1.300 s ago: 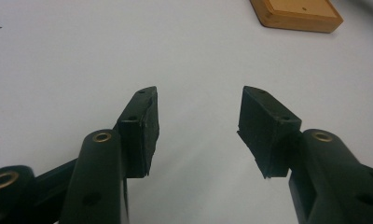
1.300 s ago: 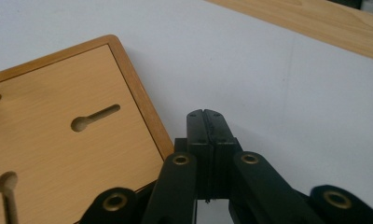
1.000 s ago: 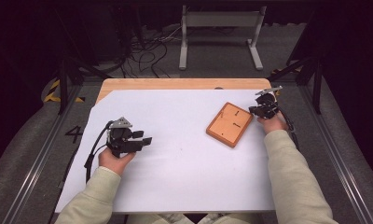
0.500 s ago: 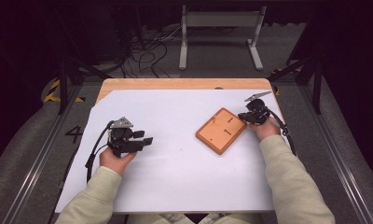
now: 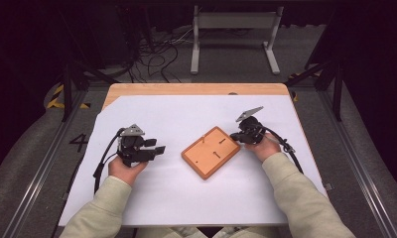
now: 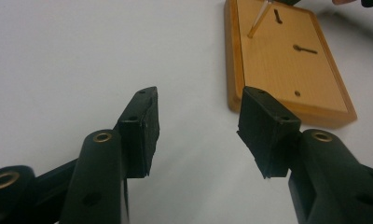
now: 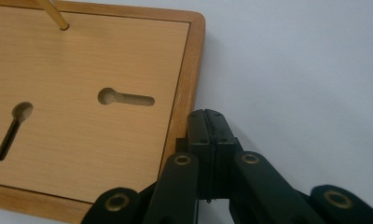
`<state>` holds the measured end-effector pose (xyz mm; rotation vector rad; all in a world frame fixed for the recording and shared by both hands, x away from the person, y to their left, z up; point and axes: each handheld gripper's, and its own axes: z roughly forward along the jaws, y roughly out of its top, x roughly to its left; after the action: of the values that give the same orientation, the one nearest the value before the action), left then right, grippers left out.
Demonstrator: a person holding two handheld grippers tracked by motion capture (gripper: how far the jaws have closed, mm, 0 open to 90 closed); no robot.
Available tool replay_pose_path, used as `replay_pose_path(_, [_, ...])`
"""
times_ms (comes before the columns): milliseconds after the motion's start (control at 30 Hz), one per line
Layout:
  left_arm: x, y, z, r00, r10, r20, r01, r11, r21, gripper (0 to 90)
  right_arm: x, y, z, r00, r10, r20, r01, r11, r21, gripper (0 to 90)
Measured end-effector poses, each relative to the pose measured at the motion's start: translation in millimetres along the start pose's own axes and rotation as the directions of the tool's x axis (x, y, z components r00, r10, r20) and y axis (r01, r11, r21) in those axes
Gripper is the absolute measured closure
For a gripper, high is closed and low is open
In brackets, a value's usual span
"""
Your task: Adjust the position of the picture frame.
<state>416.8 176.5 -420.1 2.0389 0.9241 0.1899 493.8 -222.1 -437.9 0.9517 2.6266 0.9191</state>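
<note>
Left gripper (image 5: 154, 150): held in the person's left hand (image 5: 126, 168) over the white table cover (image 5: 152, 193); its jaws stood apart with nothing between them, pointing toward the board.
Left gripper's own view: the two black pads (image 6: 140, 128) framed bare white cover, and the board's near corner lay just ahead of the right-hand pad, not touching it.
Wooden board (image 5: 211, 151): flat on the cover between the two grippers, turned at an angle, well ahead of the left gripper and touching the right one. Two keyhole slots (image 7: 125, 98) showed in its face, and a thin wooden peg (image 5: 202, 137) stood tilted in a hole near its far edge.
Right gripper (image 5: 234, 136): held in the right hand (image 5: 266, 147); jaws pressed together, gripping nothing, their tips set against the board's raised rim (image 7: 187, 88).
</note>
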Motion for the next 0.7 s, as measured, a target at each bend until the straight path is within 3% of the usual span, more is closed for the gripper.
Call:
replay_pose_path(100, [-1.2,0.8,2.6,1.0,0.001,0.007,-0.001,1.0,0.005,50.3,16.5,5.1,5.9,0.9985,-0.042,-0.035,0.042,0.999,-0.001,90.0])
replay_pose_path(167, [-1.4,1.2,3.3,0.9999,-0.003,0.011,0.003,0.9999,0.012,53.7,20.6,6.4,6.7,0.9979,-0.056,-0.031,0.056,0.998,0.002,90.0])
replay_pose_path(233, [-0.5,1.9,6.2,0.9998,0.004,0.017,-0.004,0.9999,0.016,56.3,26.1,7.6,4.2,0.9972,-0.075,0.004,0.075,0.997,-0.01,90.0])
replay_pose_path(333, [-2.2,2.6,13.8,0.9995,-0.009,0.031,0.008,0.9991,0.041,66.9,28.9,4.9,-10.0,0.9948,-0.07,0.075,0.073,0.996,-0.043,90.0])
replay_pose_path(367, [-3.0,3.1,17.3,0.9994,-0.002,0.033,0.0,0.9986,0.053,73.7,30.7,0.4,-22.6,0.995,-0.047,0.088,0.053,0.996,-0.07,90.0])
replay_pose_path(433, [-5.7,3.8,25.8,0.9992,0.012,0.038,-0.015,0.996,0.088,76.8,34.1,-4.0,-30.3,0.9932,-0.058,0.101,0.068,0.993,-0.096,90.0])
replay_pose_path(567, [-8.7,5.2,39.7,0.9994,0.005,0.035,-0.009,0.9931,0.117,80.8,45.2,-16.8,-46.6,0.9936,-0.066,0.091,0.078,0.988,-0.136,90.0])
replay_pose_path(633, [-7.0,5.7,44.8,0.9995,-0.016,0.029,0.013,0.9932,0.116,80.9,49.6,-21.9,-54.0,0.9935,-0.079,0.083,0.09,0.986,-0.141,90.0])
replay_pose_path(700, [-6.2,7.3,49.4,0.9994,-0.02,0.027,0.016,0.9892,0.146,82.2,50.9,-25.3,-63.0,0.9936,-0.079,0.081,0.091,0.983,-0.159,90.0])
